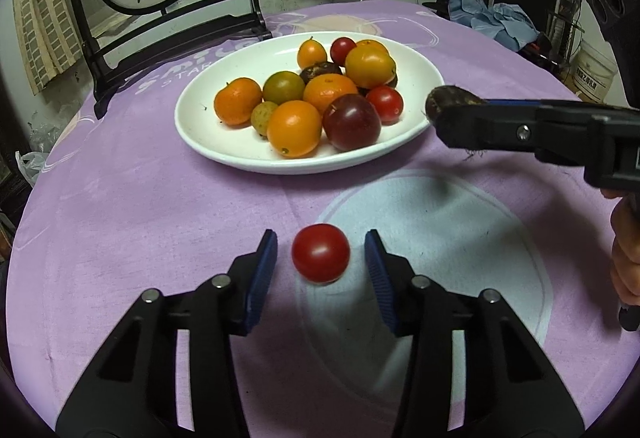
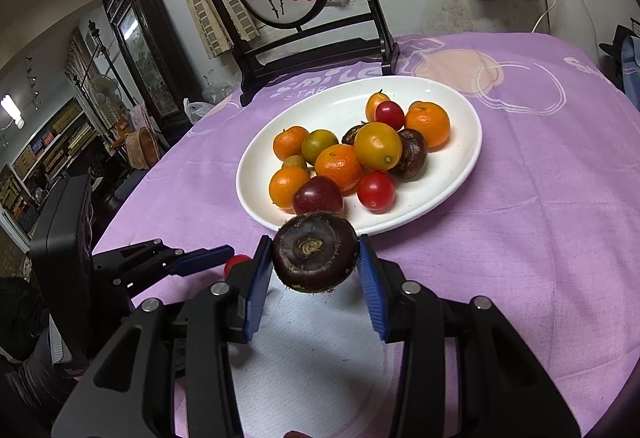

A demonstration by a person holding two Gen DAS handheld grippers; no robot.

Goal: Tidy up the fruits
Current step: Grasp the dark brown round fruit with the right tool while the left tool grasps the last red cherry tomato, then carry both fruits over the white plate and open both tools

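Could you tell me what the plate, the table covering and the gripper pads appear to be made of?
Plate: glossy white glazed ceramic, probably; smooth rim with soft highlights, though hard plastic is possible.
Table covering: matte woven cloth, purple with a printed pattern; it creases and shows a fine weave.
Gripper pads: blue, ribbed, likely rubber or soft plastic; the fine ridges suggest a grip surface.
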